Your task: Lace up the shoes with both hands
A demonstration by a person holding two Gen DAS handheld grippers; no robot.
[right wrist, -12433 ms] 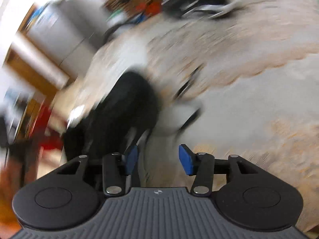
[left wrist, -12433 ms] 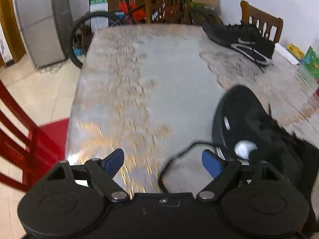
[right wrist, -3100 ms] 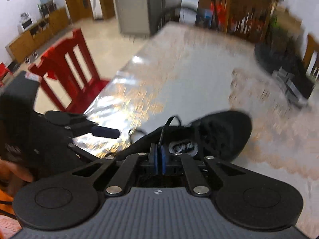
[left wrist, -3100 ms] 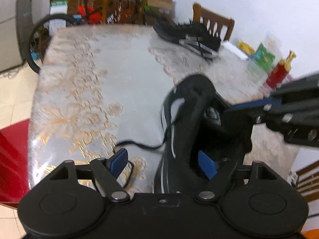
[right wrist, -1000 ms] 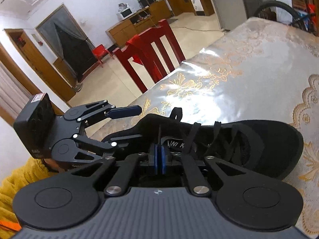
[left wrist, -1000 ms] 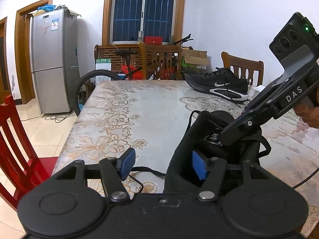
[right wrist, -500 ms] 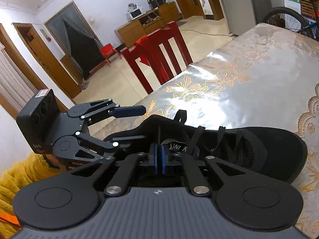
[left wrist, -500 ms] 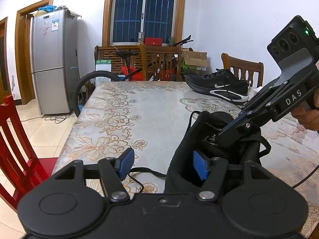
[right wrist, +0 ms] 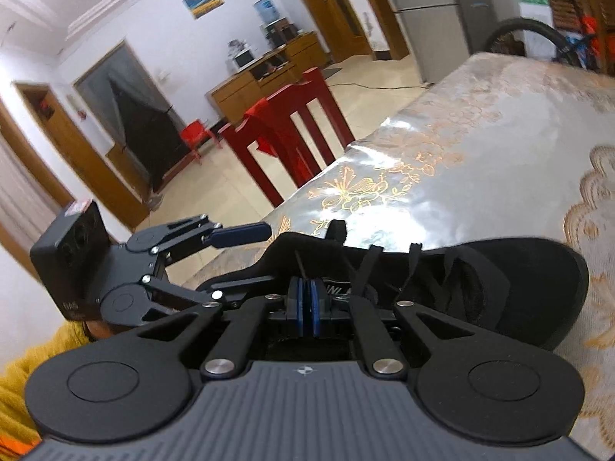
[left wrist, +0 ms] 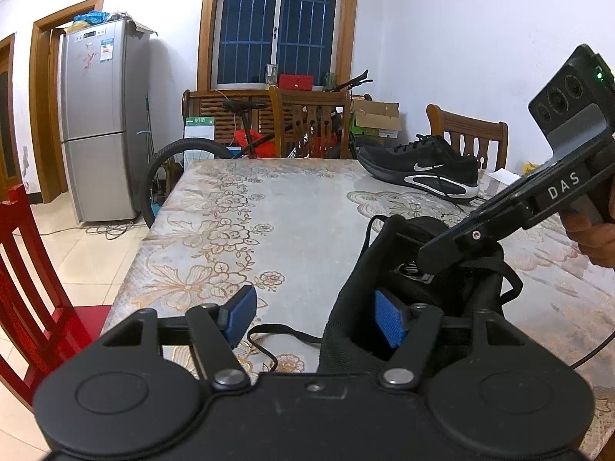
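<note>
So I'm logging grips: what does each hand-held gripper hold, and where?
Right hand-held gripper: shut on a thin black lace over the near shoe. Left hand-held gripper: nothing; one finger inside the collar.

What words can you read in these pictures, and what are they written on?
"DAS": white letters on the right gripper's black body.
Letters on the near shoe's tongue: half hidden, unreadable.
Stickers on the fridge: too small.
Green and white sign by the bicycle: too small.

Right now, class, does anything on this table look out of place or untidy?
Yes. The near shoe is only partly laced: one black lace trails loose in a loop across the tablecloth beside its heel. The second shoe sits apart at the table's far edge, its lace ends dangling too.
</note>
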